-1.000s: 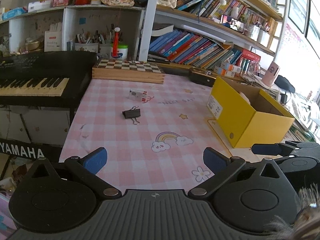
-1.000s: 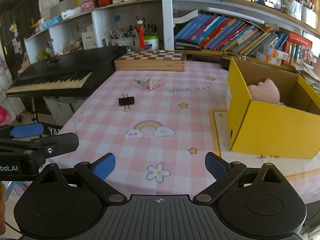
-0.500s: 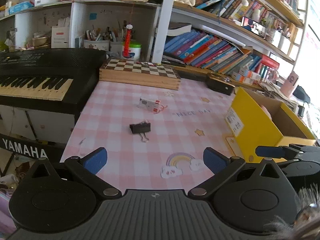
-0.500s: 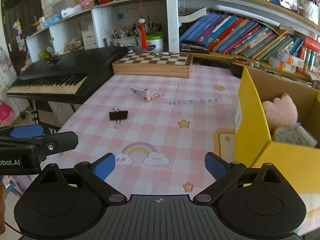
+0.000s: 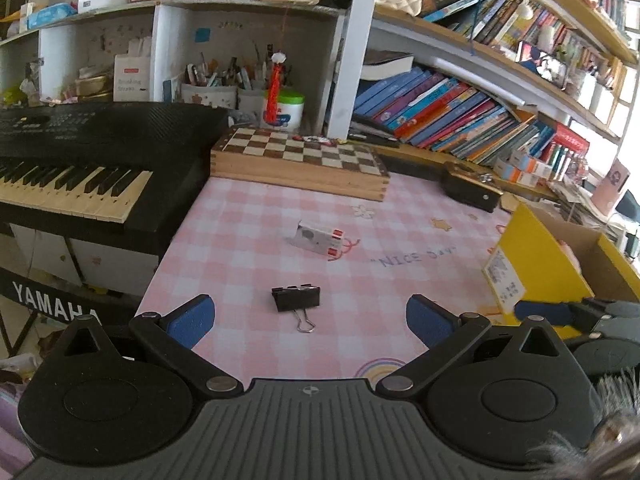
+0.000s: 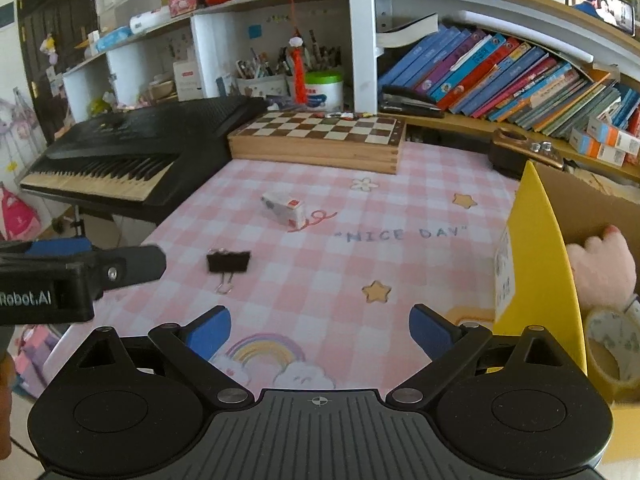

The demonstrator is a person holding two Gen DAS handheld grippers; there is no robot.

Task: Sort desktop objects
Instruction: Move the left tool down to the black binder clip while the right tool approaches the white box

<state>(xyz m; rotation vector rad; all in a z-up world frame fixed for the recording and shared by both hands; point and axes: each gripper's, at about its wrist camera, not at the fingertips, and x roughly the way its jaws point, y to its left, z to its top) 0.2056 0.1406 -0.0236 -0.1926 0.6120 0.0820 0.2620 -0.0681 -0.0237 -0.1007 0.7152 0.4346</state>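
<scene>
Left gripper [image 5: 308,318]: blue-padded fingers spread wide, nothing between them. It hovers over the near edge of the pink checked tablecloth [image 5: 248,240], aimed toward the shelves.

Right gripper [image 6: 320,332]: blue-padded fingers likewise wide apart and empty, above the rainbow print on the cloth. In the left wrist view one of its blue fingertips shows at the right edge, in front of the yellow cardboard box [image 5: 548,276].

Black metal binder clip [image 5: 296,299]: lies flat on the cloth, just ahead of the left gripper and roughly centred between its fingers, touching neither. The clip body's long axis runs left-right across the view; its silver wire handle points back toward the camera. In the right wrist view the same clip [image 6: 228,262] sits left of centre, well apart from the right gripper.

Small white rectangular box with red end markings [image 5: 319,239]: lies farther back on the cloth, beyond the clip, long axis running left-right with the red end to the right, tilted slightly away.

Yellow cardboard box, open top, stands on the right side of the table; in the right wrist view it [image 6: 536,264] holds a pink plush toy [image 6: 600,276] and a roll of tape [image 6: 612,344].

Wooden chessboard case [image 5: 300,164] lies at the back of the cloth; black Yamaha keyboard [image 5: 80,160] stands to the left of the table.
</scene>
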